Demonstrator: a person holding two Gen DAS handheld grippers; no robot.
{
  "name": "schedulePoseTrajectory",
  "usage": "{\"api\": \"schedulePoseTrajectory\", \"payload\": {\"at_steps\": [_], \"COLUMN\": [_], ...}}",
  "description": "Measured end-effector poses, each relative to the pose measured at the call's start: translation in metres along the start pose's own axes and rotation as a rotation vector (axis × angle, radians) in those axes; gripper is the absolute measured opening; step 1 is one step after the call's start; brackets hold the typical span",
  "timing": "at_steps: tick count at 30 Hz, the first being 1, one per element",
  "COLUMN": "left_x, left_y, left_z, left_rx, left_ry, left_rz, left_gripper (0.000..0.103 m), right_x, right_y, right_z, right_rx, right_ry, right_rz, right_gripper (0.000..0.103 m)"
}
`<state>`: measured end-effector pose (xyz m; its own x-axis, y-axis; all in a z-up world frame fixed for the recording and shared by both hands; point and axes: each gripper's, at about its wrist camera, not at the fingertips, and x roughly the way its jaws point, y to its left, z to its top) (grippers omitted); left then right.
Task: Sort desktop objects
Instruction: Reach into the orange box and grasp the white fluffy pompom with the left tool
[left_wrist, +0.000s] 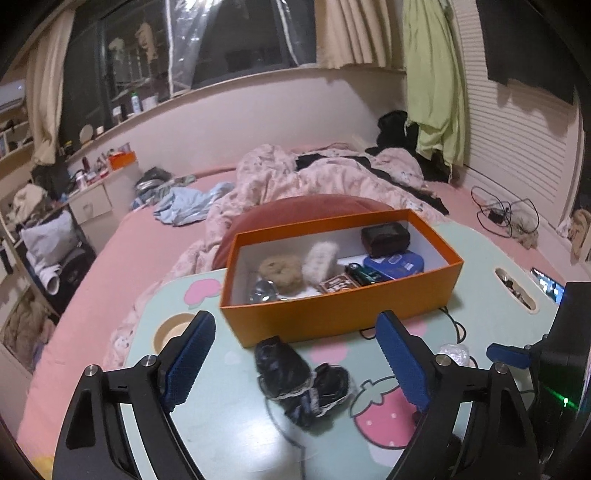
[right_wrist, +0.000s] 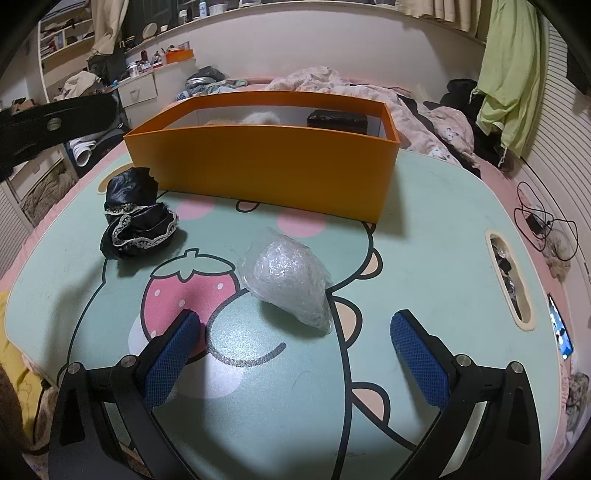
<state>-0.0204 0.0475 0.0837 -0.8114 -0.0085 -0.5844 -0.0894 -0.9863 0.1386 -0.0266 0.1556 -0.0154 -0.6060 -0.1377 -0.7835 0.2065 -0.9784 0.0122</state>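
An orange box (left_wrist: 332, 314) stands on the mint cartoon lap table (left_wrist: 229, 435) and holds several small items, among them a tan scrunchie (left_wrist: 280, 271) and a blue tin (left_wrist: 395, 264). A black lace-trimmed fabric piece (left_wrist: 299, 380) lies on the table between the fingers of my open, empty left gripper (left_wrist: 297, 365). It also shows in the right wrist view (right_wrist: 138, 218). A clear plastic-wrapped bundle (right_wrist: 290, 282) lies just ahead of my open, empty right gripper (right_wrist: 295, 354). The orange box (right_wrist: 266, 173) stands behind it.
The table rests on a pink bed (left_wrist: 122, 258) with a rumpled quilt (left_wrist: 314, 177). A slot (right_wrist: 511, 280) is cut in the table's right side, with a phone (right_wrist: 559, 332) beside it. Cables (right_wrist: 543, 221) lie on the bed at right. Cluttered shelves (left_wrist: 55, 206) stand at left.
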Motion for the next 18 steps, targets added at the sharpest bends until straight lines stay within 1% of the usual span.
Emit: {"api": "schedulePoseTrajectory", "payload": {"at_steps": [4, 5, 7, 8, 9, 10, 11, 12, 13, 16, 18], "left_x": [0.008, 0.011, 0.025, 0.037, 0.046, 0.058, 0.074, 0.084, 0.095, 0.122, 0.139], "left_y": [-0.008, -0.011, -0.011, -0.006, -0.003, 0.003, 0.009, 0.011, 0.011, 0.005, -0.001], "left_z": [0.010, 0.013, 0.025, 0.036, 0.042, 0.051, 0.060, 0.064, 0.068, 0.073, 0.074], "left_rx": [0.019, 0.022, 0.018, -0.006, -0.029, -0.065, -0.099, -0.106, -0.103, -0.058, -0.043], "left_ry": [0.012, 0.020, 0.061, 0.103, 0.130, 0.163, 0.206, 0.230, 0.255, 0.306, 0.349], "left_rz": [-0.023, -0.037, -0.089, -0.134, -0.161, -0.195, -0.212, -0.210, -0.198, -0.145, -0.126], "left_gripper": [0.087, 0.084, 0.076, 0.069, 0.060, 0.057, 0.049, 0.042, 0.040, 0.040, 0.036], "right_x": [0.000, 0.000, 0.000, 0.000, 0.000, 0.000, 0.000, 0.000, 0.000, 0.000, 0.000], "right_y": [0.000, 0.000, 0.000, 0.000, 0.000, 0.000, 0.000, 0.001, 0.000, 0.000, 0.000], "right_z": [-0.001, -0.001, -0.001, -0.001, -0.001, -0.001, -0.001, -0.001, -0.001, -0.001, -0.002], "right_rx": [0.000, 0.000, 0.000, 0.000, 0.001, 0.000, 0.001, 0.001, 0.001, 0.001, 0.000], "right_ry": [0.000, 0.000, 0.000, 0.000, 0.000, 0.000, -0.001, -0.001, -0.002, -0.002, -0.002], "right_rz": [-0.001, -0.001, -0.001, -0.001, -0.001, -0.001, -0.001, 0.000, -0.001, -0.001, 0.000], "right_gripper": [0.103, 0.103, 0.103, 0.103, 0.103, 0.103, 0.103, 0.103, 0.103, 0.103, 0.103]}}
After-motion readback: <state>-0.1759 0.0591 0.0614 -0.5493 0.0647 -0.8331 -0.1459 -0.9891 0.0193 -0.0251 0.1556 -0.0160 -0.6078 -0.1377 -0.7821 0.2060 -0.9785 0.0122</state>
